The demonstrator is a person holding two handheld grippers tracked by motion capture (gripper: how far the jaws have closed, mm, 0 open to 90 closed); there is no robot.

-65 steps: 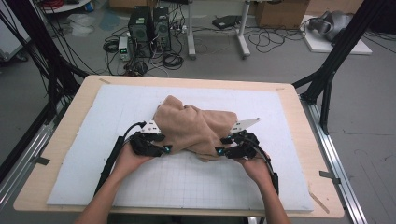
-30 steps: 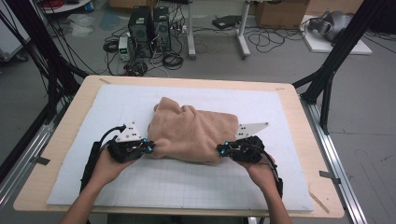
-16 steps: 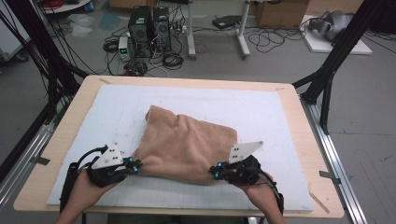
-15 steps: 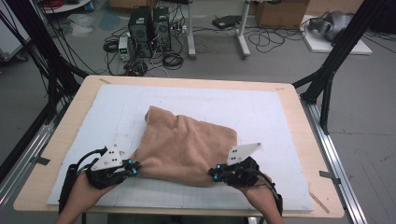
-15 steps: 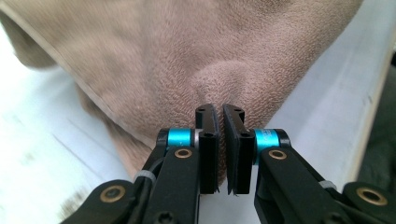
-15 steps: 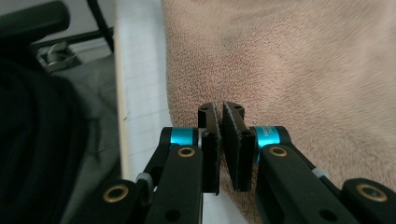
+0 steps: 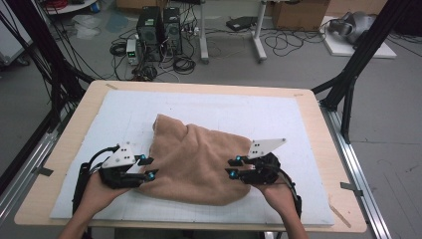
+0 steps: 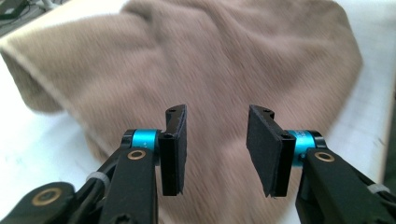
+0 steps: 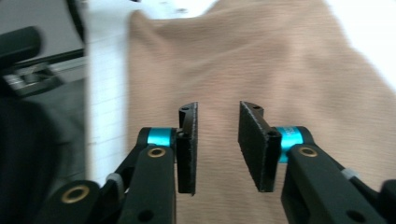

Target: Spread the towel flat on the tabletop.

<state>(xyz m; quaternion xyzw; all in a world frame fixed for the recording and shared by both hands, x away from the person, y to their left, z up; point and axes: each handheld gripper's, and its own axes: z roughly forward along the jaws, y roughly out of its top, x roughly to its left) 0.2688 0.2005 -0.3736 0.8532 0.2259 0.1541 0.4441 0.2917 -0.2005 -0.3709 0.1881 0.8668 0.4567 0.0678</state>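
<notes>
I can read no writing, label, brand or number on anything in front of me here.

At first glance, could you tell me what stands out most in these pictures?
A rumpled tan towel lies mid-table on the white mat. The left gripper and right gripper flank its near corners, jaws just opened with nothing pinched between them.

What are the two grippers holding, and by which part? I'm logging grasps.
Nothing. Both the left gripper and the right gripper have just been opening; their jaws stand apart above the tan towel, with no cloth between them.
</notes>
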